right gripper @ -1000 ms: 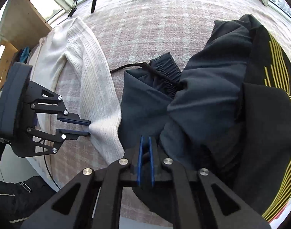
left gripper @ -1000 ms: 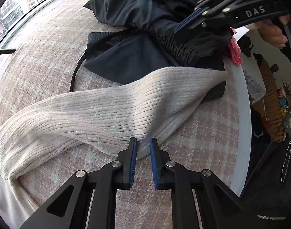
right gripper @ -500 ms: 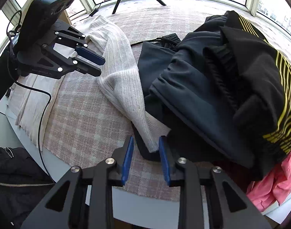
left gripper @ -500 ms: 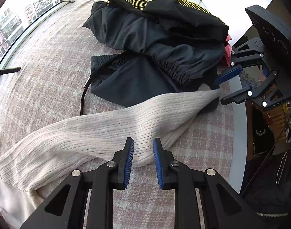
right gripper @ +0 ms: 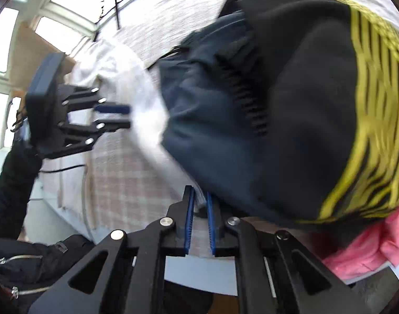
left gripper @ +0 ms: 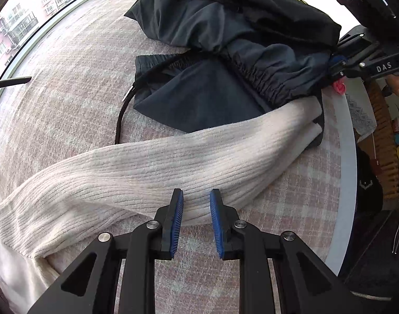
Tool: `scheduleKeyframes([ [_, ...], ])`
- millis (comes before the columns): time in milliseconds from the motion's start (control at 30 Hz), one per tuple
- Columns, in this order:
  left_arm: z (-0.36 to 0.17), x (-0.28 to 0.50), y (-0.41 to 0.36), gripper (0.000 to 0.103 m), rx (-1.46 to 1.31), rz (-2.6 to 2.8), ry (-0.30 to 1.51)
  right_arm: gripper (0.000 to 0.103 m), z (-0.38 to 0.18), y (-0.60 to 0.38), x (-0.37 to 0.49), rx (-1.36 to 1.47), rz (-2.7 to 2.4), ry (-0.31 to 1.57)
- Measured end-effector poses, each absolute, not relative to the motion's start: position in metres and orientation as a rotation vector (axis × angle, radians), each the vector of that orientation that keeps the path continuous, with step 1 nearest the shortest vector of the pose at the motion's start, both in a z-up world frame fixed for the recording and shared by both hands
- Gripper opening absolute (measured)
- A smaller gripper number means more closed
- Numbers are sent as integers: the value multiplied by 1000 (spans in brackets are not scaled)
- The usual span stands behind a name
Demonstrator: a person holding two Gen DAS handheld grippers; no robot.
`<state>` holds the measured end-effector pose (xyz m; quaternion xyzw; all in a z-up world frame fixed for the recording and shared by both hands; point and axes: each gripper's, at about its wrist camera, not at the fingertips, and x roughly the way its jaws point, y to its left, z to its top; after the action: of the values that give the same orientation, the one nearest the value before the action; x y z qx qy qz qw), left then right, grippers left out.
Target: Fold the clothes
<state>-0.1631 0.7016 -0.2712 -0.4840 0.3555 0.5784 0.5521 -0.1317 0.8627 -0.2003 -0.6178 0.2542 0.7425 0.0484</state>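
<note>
The left gripper [left gripper: 196, 204] stands parted, its tips straddling the edge of one cream ribbed sweater [left gripper: 147, 167] lying across the bench [left gripper: 317, 188]. The right gripper [right gripper: 199, 206] is narrowly parted around the sweater's cuff (blurred), beside one dark clothes pile [left gripper: 225, 52].

Plaid cloth [left gripper: 68, 60] on table, bldgs [left gripper: 13, 26] thru window.
</note>
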Motion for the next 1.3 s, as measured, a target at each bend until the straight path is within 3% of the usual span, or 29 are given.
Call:
scheduleKeyframes([
  [133, -258, -137, 700, 20, -1078, 1332, 837, 24, -200, 863, -108, -1780, 2322, 888],
  [267, -249, -108, 710, 22, -996, 1249, 861, 24, -209, 837, -95, -1734, 2384, 928],
  [433, -261, -135, 736, 24, -1066, 1267, 868, 24, -217, 811, -89, -1665, 2425, 969],
  [567, -263, -148, 743, 24, -1138, 1262, 791, 24, -205, 799, -92, -1633, 2476, 830],
  [767, -246, -135, 727, 24, -1081, 1251, 812, 23, -216, 789, -100, -1643, 2441, 705],
  [800, -244, -130, 722, 24, -1072, 1238, 819, 21, -216, 787, -101, -1636, 2445, 697],
  [833, -242, -126, 718, 24, -1064, 1225, 827, 6, -215, 787, -100, -1633, 2449, 687],
  [1100, -235, -90, 705, 24, -973, 1150, 882, 6, -178, 753, -69, -1592, 2566, 421],
  [1300, -251, -76, 716, 24, -906, 1073, 962, 6, -199, 735, -78, -1638, 2533, 252],
])
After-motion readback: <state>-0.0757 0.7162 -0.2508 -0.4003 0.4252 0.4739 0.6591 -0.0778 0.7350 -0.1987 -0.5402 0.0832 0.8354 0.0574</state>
